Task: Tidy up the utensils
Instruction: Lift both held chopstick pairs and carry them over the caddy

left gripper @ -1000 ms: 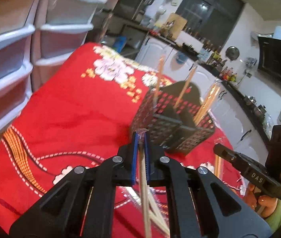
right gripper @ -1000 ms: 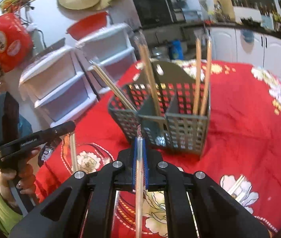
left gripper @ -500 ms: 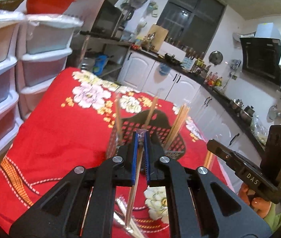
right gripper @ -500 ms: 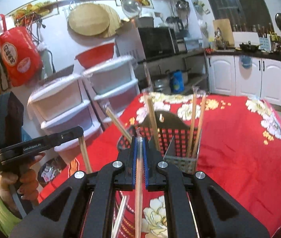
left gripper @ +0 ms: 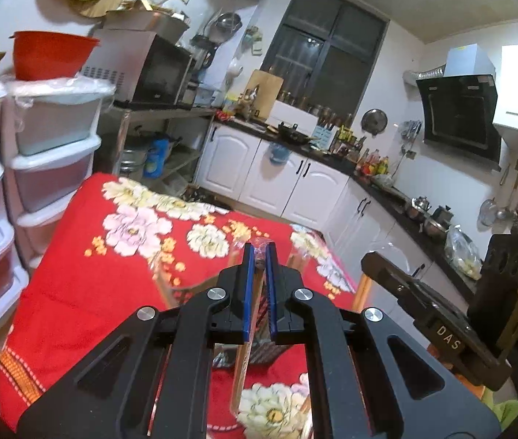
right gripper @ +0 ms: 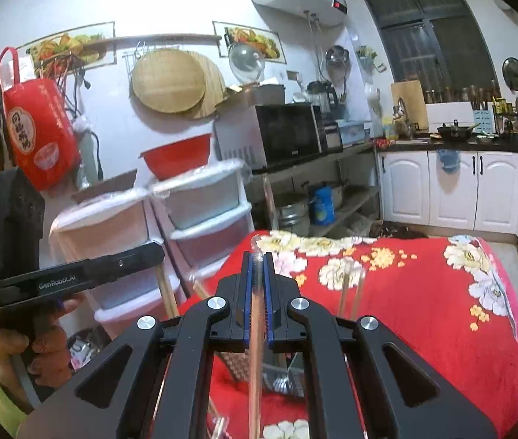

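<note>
My left gripper [left gripper: 258,252] is shut on a plastic-wrapped pair of wooden chopsticks [left gripper: 247,347] that hangs down between the blue pads. My right gripper [right gripper: 258,256] is likewise shut on a wrapped pair of chopsticks [right gripper: 255,366] hanging below it. Both are held high over the red floral tablecloth [left gripper: 87,292]. The dark mesh utensil basket [right gripper: 281,376] sits low beneath the fingers, mostly hidden. Blurred chopsticks [right gripper: 346,292] stand up from it. Each view shows the other gripper beside it: the right one [left gripper: 370,261] and the left one [right gripper: 160,250], held by a hand [right gripper: 39,340].
White plastic drawer towers [left gripper: 50,153] stand left of the table, with a red bowl [left gripper: 50,55] on top. A microwave [right gripper: 288,139] sits on a shelf behind. White kitchen cabinets [left gripper: 288,183] and a cluttered worktop run along the far wall.
Both grippers have risen with their chopsticks still held. The basket has dropped from mid-frame to beneath the fingers, and more of the kitchen wall shows.
</note>
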